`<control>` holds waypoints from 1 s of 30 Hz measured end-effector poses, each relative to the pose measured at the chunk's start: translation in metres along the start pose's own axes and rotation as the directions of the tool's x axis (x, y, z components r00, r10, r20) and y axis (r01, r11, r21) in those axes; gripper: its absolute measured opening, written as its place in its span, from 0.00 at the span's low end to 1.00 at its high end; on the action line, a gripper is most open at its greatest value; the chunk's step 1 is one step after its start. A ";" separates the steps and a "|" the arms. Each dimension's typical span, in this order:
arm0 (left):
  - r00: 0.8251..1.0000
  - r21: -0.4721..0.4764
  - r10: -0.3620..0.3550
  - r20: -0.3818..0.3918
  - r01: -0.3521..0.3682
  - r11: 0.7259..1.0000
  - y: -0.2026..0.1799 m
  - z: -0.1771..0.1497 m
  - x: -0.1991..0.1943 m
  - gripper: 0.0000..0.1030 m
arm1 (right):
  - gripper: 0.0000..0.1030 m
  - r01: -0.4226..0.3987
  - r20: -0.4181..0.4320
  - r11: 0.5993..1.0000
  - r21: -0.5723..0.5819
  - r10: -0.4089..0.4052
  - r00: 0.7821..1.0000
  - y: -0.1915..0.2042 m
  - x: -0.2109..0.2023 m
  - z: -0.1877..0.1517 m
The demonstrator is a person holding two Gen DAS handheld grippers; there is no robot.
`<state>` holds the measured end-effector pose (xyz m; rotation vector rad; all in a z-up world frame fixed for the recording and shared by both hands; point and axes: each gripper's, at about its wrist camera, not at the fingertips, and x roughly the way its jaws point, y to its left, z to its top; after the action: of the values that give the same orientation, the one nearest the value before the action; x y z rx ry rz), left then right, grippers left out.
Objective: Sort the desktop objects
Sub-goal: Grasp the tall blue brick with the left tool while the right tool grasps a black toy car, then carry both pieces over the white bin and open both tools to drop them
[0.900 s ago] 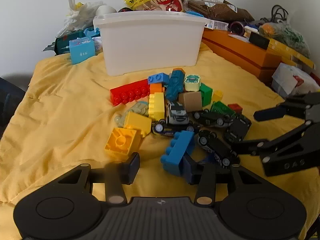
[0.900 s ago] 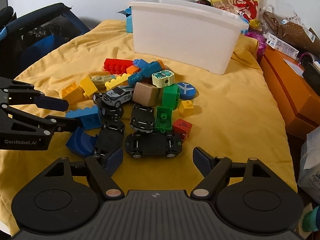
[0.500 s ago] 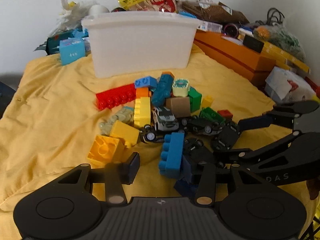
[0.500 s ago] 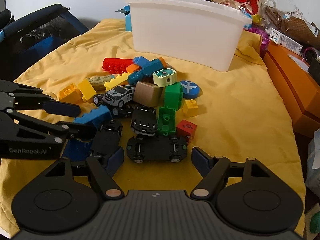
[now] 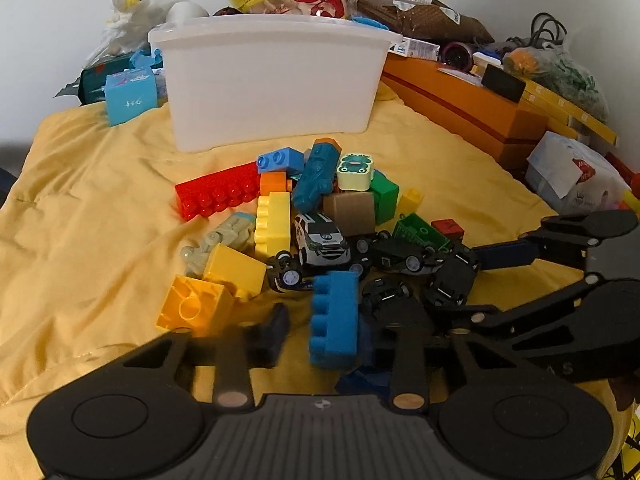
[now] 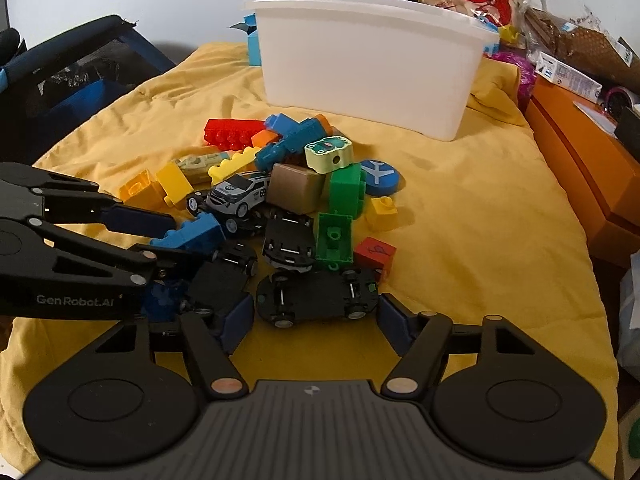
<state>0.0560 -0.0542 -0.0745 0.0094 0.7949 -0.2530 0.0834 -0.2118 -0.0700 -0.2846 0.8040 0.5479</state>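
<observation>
At the left the left tool point(image 5: 330, 330) reaches into the heap of toys on the yellow cloth point(image 6: 460, 208). Its jaws stand narrow around the blue brick point(image 6: 192, 234), and from the right wrist view both pads look pressed to it. The near pad is blurred in the tool's own view. Just past the brick lie the yellow bricks point(image 6: 156, 186) and the white toy car point(image 6: 240, 194), with the red brick point(image 6: 232, 132) further back. Behind the heap stands the white bin point(image 6: 368, 68) – upright and apart from the toys. In the middle foreground the right tool point(image 6: 316, 322) has its jaws wide apart. The overturned black toy car point(image 6: 316, 298) lies between them – close to both pads, gripped by neither. To its right are a green brick point(image 6: 334, 236) and a small red block point(image 6: 376, 254). An orange box point(image 6: 580, 168) lies at the far right.
</observation>
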 end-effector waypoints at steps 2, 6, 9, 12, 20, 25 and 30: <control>1.000 0.002 -0.008 0.003 0.008 1.000 0.002 -0.001 -0.002 0.24 | 0.67 -0.004 -0.002 1.000 0.006 0.004 1.000 -0.001 0.002 0.000; 1.000 0.001 -0.026 0.001 0.026 1.000 0.004 -0.001 -0.008 0.24 | 0.67 -0.028 0.002 1.000 0.009 0.028 1.000 -0.004 0.001 0.001; 0.999 -0.018 -0.025 0.022 0.025 1.000 0.006 -0.001 -0.019 0.24 | 0.67 -0.024 0.019 1.000 0.014 0.024 1.000 -0.007 -0.006 0.000; 0.999 -0.036 -0.020 0.048 0.021 0.999 0.011 0.000 -0.034 0.24 | 0.67 -0.018 0.041 0.999 0.036 0.016 0.999 -0.013 -0.017 -0.002; 0.992 -0.103 0.043 0.117 -0.031 0.994 0.026 0.019 -0.071 0.24 | 0.67 -0.009 0.114 0.997 0.077 0.001 0.994 -0.023 -0.046 0.007; 0.976 -0.148 0.082 0.202 -0.052 0.988 0.040 0.060 -0.091 0.24 | 0.67 -0.022 0.191 0.994 0.109 0.001 0.982 -0.030 -0.063 0.035; 0.954 -0.159 0.114 0.279 -0.072 0.985 0.052 0.118 -0.103 0.24 | 0.67 -0.032 0.295 0.992 0.120 -0.005 0.955 -0.041 -0.082 0.085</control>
<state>0.0817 0.0069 0.0768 -0.1263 0.5201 -0.1017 0.1110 -0.2375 0.0491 -0.0799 0.5467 0.5359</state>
